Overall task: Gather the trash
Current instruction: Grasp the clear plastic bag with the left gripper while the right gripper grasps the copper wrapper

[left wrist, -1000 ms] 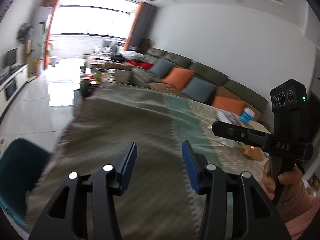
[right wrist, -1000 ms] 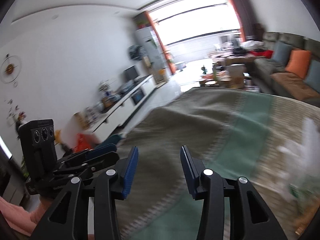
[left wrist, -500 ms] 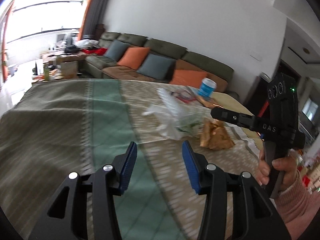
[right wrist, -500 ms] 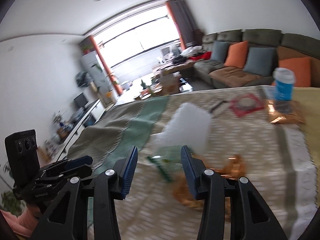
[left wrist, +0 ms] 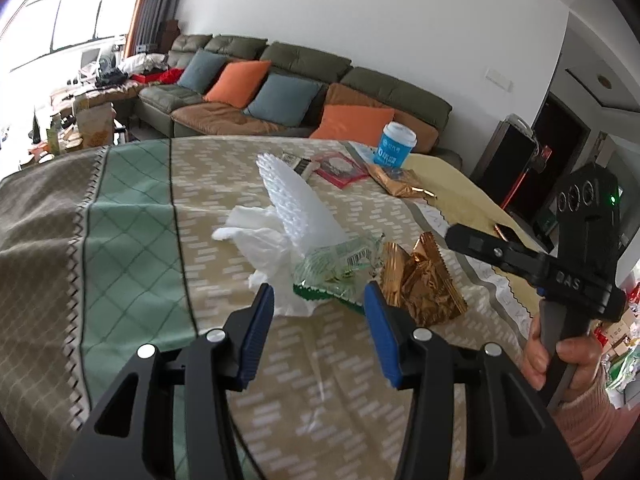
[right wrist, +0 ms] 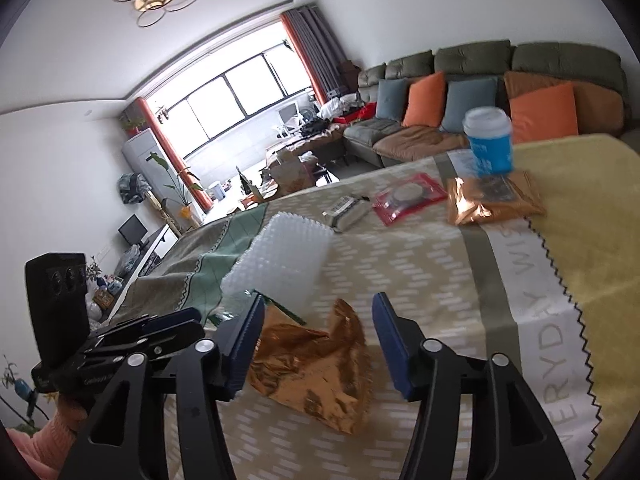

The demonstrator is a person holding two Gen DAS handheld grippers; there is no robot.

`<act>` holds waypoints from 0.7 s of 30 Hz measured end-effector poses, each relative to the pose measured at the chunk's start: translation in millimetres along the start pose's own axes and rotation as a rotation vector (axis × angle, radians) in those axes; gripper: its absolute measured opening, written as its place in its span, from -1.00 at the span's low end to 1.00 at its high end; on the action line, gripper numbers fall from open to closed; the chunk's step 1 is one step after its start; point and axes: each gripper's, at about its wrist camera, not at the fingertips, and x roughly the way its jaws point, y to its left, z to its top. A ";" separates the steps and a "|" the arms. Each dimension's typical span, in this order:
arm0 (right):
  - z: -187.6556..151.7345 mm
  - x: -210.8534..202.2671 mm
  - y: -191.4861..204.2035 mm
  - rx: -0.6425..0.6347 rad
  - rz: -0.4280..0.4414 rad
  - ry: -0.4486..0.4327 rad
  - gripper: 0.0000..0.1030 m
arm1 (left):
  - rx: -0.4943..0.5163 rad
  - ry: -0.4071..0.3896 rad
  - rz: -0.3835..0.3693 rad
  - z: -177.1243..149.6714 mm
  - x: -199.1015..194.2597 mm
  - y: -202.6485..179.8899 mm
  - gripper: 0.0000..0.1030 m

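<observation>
The right claw [right wrist: 316, 340], jaws opening and empty, is best lowered squarely over the gold wrapper [right wrist: 316, 372] at lower centre before closing; the left claw [left wrist: 320, 332] is held half-wide, empty.

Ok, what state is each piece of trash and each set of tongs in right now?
Left tongs: open, empty, facing the pile.
Right tongs: opening, nothing gripped, over the gold wrapper.
Gold wrapper: crumpled, lying on the tablecloth.
White tissue: crumpled.
Green wrapper: torn open, flattened.
Blue cup: upright, lidded.

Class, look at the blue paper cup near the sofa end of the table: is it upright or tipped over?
Upright. The blue cup stands with its white lid on top, resting on a gold packet.
</observation>
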 end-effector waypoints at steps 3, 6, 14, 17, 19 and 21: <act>-3.1 2.6 -8.6 0.022 0.003 0.020 0.24 | -0.005 0.027 -0.007 3.1 10.5 0.3 -0.07; -4.5 6.0 -15.3 0.050 0.017 0.042 0.28 | -0.026 0.043 -0.032 4.0 16.2 2.9 -0.10; -6.8 18.0 -10.7 0.036 0.048 0.120 0.23 | -0.029 0.066 -0.076 2.5 24.4 0.4 -0.67; -8.6 19.1 -6.4 0.013 0.053 0.136 0.03 | -0.018 0.054 -0.082 1.1 20.4 -2.7 -0.76; -9.6 18.3 -5.1 0.013 0.052 0.140 -0.21 | -0.015 0.050 -0.084 -0.3 17.9 -4.0 -0.78; -10.9 16.3 -5.0 0.016 0.060 0.141 -0.36 | -0.013 0.043 -0.080 -2.2 15.0 -5.1 -0.79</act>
